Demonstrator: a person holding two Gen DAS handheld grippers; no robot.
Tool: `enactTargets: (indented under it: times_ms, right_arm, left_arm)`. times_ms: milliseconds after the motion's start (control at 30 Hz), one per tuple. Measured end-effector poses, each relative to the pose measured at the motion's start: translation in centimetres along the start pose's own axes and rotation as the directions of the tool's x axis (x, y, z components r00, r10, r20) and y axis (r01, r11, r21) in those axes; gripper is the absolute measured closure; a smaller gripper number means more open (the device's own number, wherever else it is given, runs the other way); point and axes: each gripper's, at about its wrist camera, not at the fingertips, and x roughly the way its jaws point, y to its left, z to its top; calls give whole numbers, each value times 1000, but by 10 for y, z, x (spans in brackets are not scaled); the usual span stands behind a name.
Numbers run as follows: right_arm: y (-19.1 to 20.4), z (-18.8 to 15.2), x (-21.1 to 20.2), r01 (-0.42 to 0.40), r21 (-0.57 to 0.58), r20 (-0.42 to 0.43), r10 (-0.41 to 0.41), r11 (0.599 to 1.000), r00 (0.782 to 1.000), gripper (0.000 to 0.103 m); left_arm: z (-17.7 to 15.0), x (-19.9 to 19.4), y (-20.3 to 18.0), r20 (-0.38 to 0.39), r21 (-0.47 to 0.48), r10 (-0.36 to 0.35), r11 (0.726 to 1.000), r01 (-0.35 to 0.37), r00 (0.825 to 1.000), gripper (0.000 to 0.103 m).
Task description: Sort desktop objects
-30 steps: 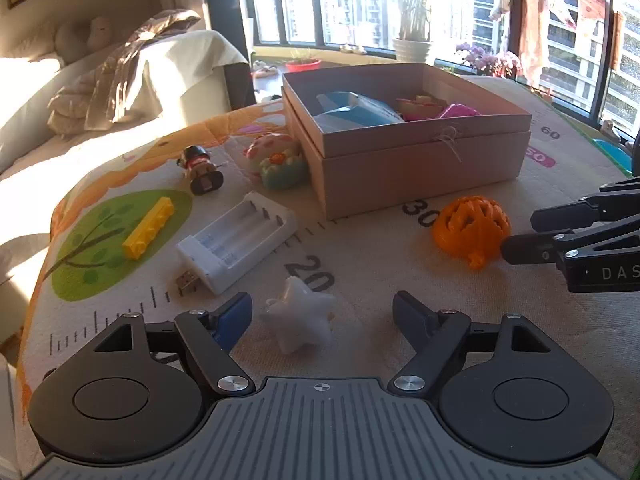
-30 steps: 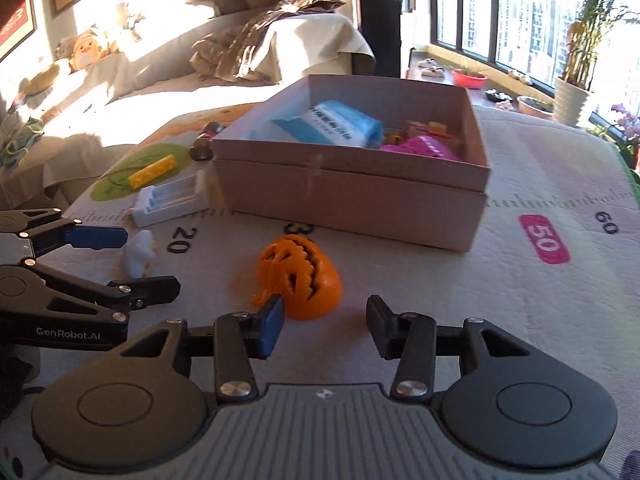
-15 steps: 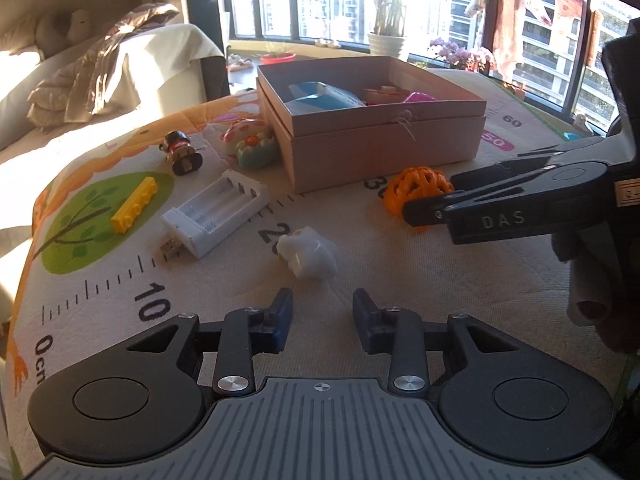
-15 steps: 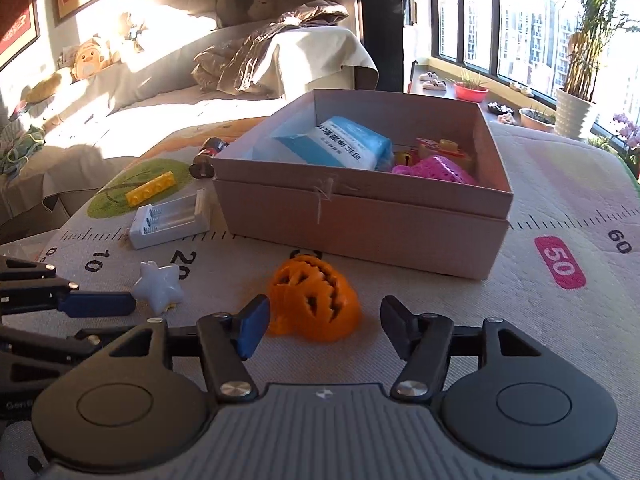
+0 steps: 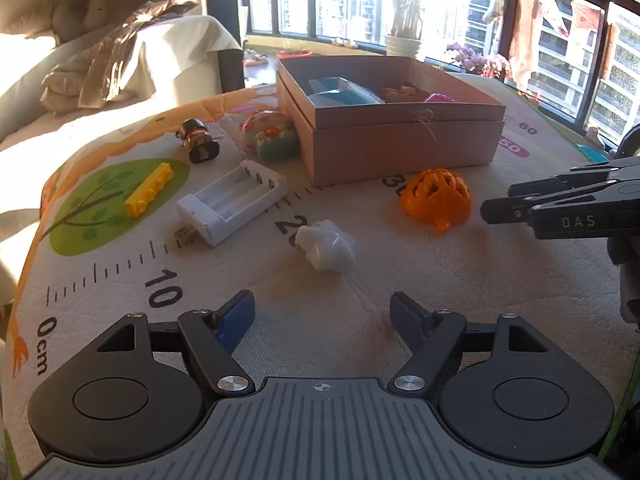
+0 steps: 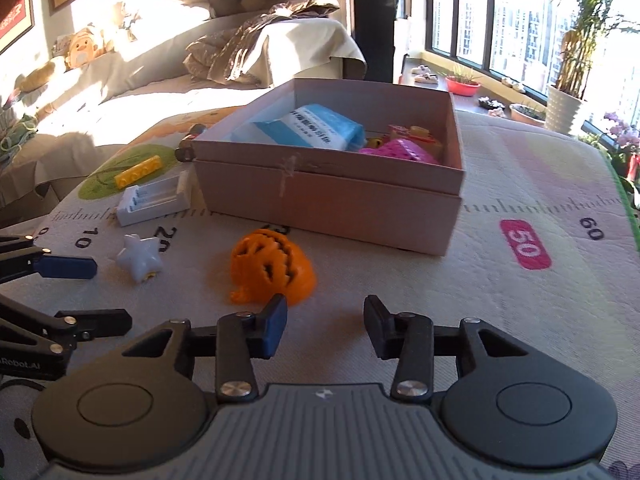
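The left gripper [image 5: 322,312] was opening, its fingers [image 5: 239,315] spread wide with nothing between them, the white star [image 5: 327,244] lying just ahead of them on the mat [image 5: 440,280]. The right gripper [image 6: 325,325] was closing, its fingers [image 6: 273,324] parted and empty, the orange pumpkin [image 6: 272,267] just beyond the blue-padded finger and not touched by it.

The brown box [image 6: 332,196] serves as the landmark. The pumpkin lay just in front of its near wall, close to the printed ruler marks. The star lay further out from the box, to the pumpkin's left in the right wrist view, apart from it. The white battery charger [image 5: 234,206] sat just off the box's left front corner, its USB plug pointing away from the box. A yellow brick [image 5: 149,189] lay beyond the charger, further from the box, on the mat's green patch. A small figure [image 5: 198,140] lay on its side off the box's left wall, and a round pastel toy [image 5: 272,136] rested just beside that wall. Inside the box were a blue-and-white pack [image 6: 312,130] toward the left and a pink toy [image 6: 400,152] toward the right, with something yellow behind it.
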Motion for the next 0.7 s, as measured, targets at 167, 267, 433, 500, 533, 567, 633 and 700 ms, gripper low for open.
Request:
enactTargets:
  times_ms: [167,267,433,500,533,567,633,700]
  right_arm:
    - [-23,-5,-1,67,103,46,-72,992,996,29]
    - [-31,-7,4,67,151,52,-75,986,996,26]
    - [-28,-6,7,54,138,47,-61,989,997,16]
    - [-27,-5,8,51,136,45,-58,989,997,14]
    - [-27,-5,9,51,134,44,-58,990,997,13]
    - [-25,-5,9,54,129,41,-60,990,997,12]
    - [-23,-5,10,63,118,35,-67,991,997,9]
    - [-20,-5,11,69,108,28,-73,992,997,7]
  left_arm:
    - [6,9,-1,3,-22,26,999,-25,1000,12]
    - [8,15,0,4,-38,43,998,-43,999,6]
    - [7,18,4,2,-67,60,996,-59,998,0]
    - [6,18,4,4,-71,60,996,-60,998,0]
    - [6,18,5,6,-74,59,996,-58,998,0]
    - [5,18,5,10,-77,58,995,-57,998,0]
    - [4,17,5,18,-80,62,995,-60,998,0]
    - [4,17,4,15,-79,66,995,-65,998,0]
